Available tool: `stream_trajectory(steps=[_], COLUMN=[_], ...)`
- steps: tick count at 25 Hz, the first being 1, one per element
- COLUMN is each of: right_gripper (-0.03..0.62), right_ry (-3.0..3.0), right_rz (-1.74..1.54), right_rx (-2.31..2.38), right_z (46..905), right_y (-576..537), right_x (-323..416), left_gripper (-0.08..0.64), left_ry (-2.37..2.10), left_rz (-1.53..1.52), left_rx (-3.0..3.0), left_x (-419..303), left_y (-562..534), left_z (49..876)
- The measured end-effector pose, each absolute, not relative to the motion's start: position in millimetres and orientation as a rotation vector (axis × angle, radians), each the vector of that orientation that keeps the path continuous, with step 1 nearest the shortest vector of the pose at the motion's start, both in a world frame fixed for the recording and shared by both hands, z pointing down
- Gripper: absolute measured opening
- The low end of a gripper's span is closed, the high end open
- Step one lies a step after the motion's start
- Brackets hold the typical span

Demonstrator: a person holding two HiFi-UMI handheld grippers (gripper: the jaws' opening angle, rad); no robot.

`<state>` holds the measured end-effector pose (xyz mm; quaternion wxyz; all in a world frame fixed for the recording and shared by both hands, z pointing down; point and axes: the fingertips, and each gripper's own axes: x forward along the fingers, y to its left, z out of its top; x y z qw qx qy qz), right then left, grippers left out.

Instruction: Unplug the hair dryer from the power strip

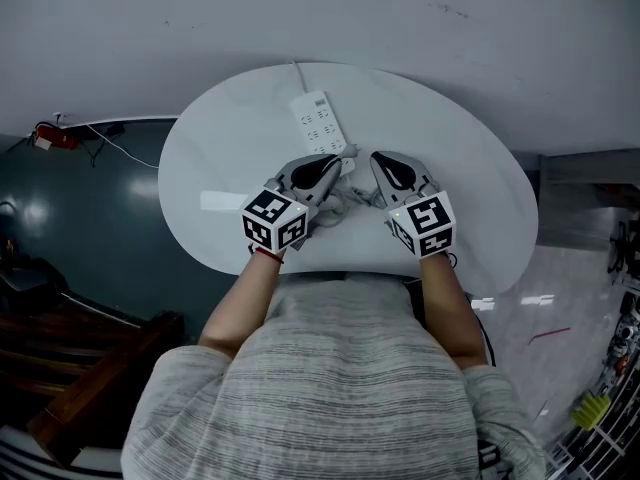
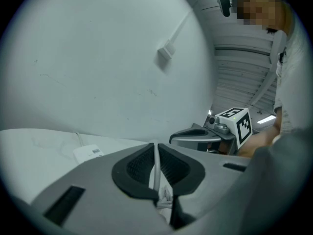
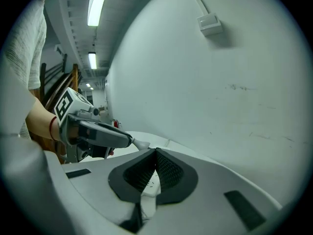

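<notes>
Step in hand: the sockets of the power strip (image 1: 318, 121) look bare from the head view, so the plug seems already out. The grippers appear to be gathering cord at mid-table.
Left gripper (image 1: 335, 164): pressed together on a thin white cord (image 2: 156, 173) that runs up between its pads, with more cord bunched below.
Right gripper (image 3: 155, 155): closed at the tips, pinching a white piece (image 3: 149, 187) with faint print. It may be the plug, but I cannot tell.
Hair dryer: not clearly made out. A pale bundle (image 1: 348, 200) lies on the table between the two grippers.
Power strip position: flat on the far half of the table, near the grippers but apart from them, its own lead running off the back edge.
Next move: likely drawing the cord clear of the strip, which calls for a firm pinch so the thin cord does not slip.
Surface: a smooth, glossy white oval table (image 1: 470, 168).
Room: a plain pale wall carrying a small white box (image 2: 166, 54); dark teal floor (image 1: 90, 208) at left; wooden furniture (image 1: 90, 388) at lower left.
</notes>
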<state>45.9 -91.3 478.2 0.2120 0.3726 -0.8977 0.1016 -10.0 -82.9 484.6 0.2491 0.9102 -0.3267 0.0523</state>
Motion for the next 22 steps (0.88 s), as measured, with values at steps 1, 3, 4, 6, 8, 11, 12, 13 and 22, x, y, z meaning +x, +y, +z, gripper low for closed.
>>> stream_trajectory(steps=[1, 3, 4, 6, 8, 11, 12, 13, 22], right_gripper=[0.025, 0.025, 0.025, 0.025, 0.025, 0.025, 0.025, 0.025, 0.025], right_ry=[-2.49, -2.484, -2.482, -2.478, -2.472, -2.46, -2.457, -2.454, -2.436], right_rz=[0.284, 0.282, 0.279, 0.271, 0.266, 0.263, 0.262, 0.262, 0.28], right_rx=[1.047, 1.068, 1.077, 1.09, 1.104, 1.123, 1.128, 1.132, 1.13], right_z=[477, 475, 474, 472, 470, 468, 468, 468, 473], right_y=[-90, -90, -90, -89, -88, -87, -86, -86, -82], right_x=[49, 54, 56, 60, 64, 73, 76, 79, 105], left_gripper=[0.028, 0.028, 0.028, 0.028, 0.028, 0.028, 0.028, 0.028, 0.028], left_ry=[-0.885, -0.876, -0.872, -0.862, -0.849, -0.83, -0.826, -0.823, -0.804], left_rz=[0.143, 0.143, 0.142, 0.14, 0.141, 0.147, 0.146, 0.143, 0.153], left_rx=[2.484, 2.494, 2.498, 2.502, 2.506, 2.515, 2.517, 2.519, 2.523], left_x=[-8, -4, -2, 1, 6, 13, 16, 19, 46], left_y=[-82, -82, -82, -82, -81, -80, -80, -80, -80], left_z=[484, 482, 481, 480, 479, 479, 479, 478, 480])
